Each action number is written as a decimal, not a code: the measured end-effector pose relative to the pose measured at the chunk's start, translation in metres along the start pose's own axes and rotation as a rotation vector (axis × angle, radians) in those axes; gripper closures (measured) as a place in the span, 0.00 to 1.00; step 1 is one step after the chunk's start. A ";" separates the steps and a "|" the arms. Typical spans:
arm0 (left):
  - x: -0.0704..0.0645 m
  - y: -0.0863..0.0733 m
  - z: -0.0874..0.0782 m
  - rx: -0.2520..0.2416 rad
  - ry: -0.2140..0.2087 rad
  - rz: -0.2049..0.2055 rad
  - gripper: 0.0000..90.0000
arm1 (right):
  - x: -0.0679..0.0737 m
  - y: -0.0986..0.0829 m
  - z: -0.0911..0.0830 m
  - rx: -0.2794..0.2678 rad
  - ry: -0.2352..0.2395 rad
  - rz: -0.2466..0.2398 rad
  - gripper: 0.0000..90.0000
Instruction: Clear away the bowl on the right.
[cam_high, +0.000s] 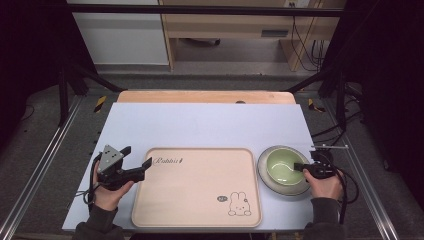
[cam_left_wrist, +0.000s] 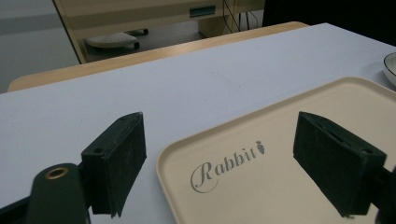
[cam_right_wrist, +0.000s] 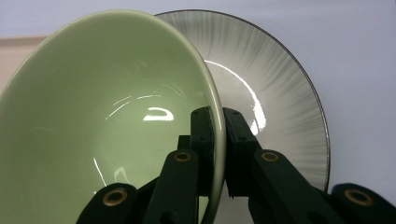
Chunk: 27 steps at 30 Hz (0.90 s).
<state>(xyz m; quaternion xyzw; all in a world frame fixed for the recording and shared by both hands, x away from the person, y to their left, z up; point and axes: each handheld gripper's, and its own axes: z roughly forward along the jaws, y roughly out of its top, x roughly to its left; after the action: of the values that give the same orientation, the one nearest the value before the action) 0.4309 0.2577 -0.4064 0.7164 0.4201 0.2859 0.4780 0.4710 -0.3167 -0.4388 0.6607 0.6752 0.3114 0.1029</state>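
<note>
Green bowl (cam_high: 284, 167) on grey plate (cam_high: 266, 176), just right of beige tray (cam_high: 195, 220) (Rabbit print). Rim clamped between 2 jaws of right gripper (cam_right_wrist: 218, 140). Left gripper (cam_left_wrist: 233, 163) wide open, holding nothing, straddling tray's near-left corner

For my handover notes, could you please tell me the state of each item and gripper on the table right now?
Green bowl: empty, rim clamped by the right gripper, over the plate.
Grey plate: on the table, under the bowl.
Rabbit tray: empty, flat on the table.
Right gripper: shut on the bowl's rim.
Left gripper: open, fingers astride the tray's corner, holding nothing.
</note>
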 end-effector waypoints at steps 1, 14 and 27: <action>0.000 0.000 0.000 0.000 0.000 0.000 0.19 | 0.000 0.000 0.000 0.000 0.002 0.000 0.94; -0.001 0.000 0.000 0.001 -0.003 0.005 0.19 | 0.001 0.000 -0.004 -0.005 0.017 -0.010 0.93; -0.002 0.000 0.000 0.000 -0.004 0.008 0.19 | 0.006 0.001 -0.012 -0.029 0.027 -0.033 0.93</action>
<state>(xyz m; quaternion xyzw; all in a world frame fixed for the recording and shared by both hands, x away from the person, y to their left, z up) 0.4299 0.2556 -0.4060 0.7187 0.4162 0.2867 0.4776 0.4652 -0.3143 -0.4270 0.6437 0.6826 0.3285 0.1086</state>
